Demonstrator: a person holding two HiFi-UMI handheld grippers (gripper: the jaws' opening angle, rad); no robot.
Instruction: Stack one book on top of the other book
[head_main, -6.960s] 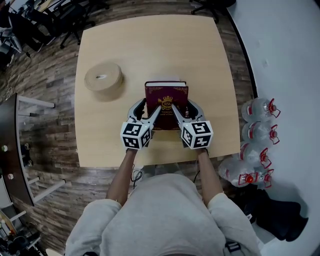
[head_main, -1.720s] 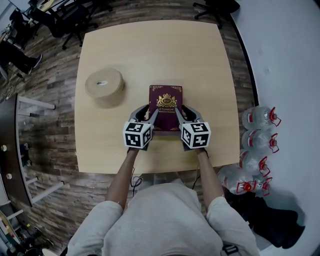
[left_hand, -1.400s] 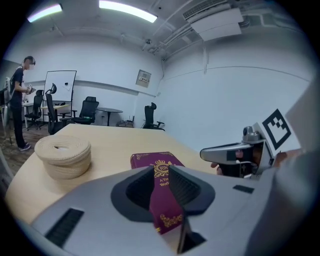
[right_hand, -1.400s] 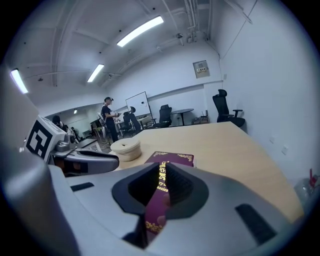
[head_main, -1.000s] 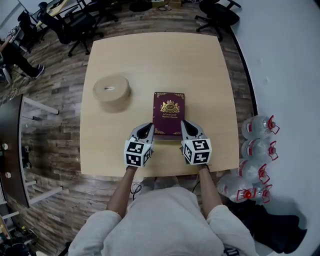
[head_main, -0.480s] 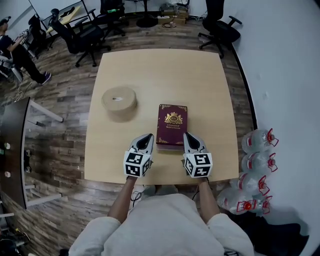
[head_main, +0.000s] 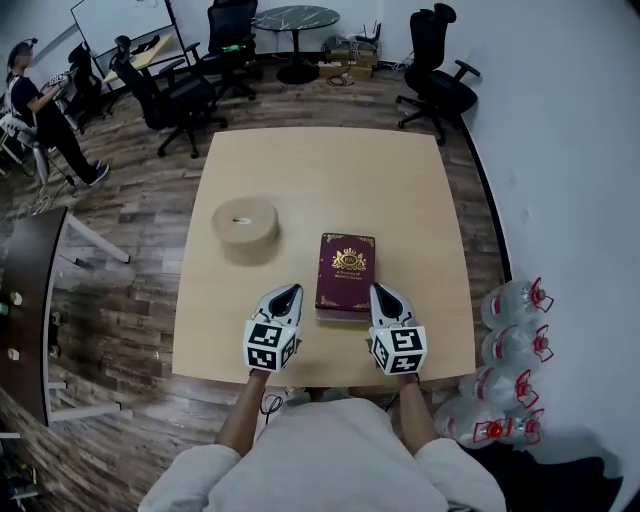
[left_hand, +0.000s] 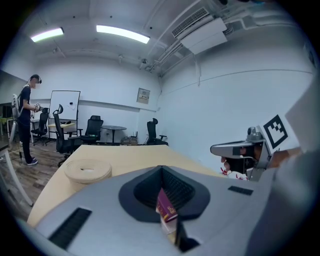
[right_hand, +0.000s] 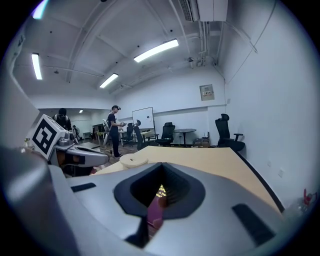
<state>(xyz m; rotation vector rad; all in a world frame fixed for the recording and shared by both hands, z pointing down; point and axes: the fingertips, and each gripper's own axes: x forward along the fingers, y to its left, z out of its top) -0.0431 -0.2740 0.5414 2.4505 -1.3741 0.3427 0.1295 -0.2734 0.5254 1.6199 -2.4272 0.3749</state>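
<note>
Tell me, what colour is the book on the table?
The book is maroon with a gold crest and border; the head view shows it best.

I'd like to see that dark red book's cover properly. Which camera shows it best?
The head view: it looks down on the whole maroon book, gold crest and all, lying flat on the table. The two gripper views each catch only a thin maroon sliver past their closed jaws.

The book (head_main: 346, 272) lies on the table (head_main: 330, 170), right of the roll (head_main: 245, 222).
</note>
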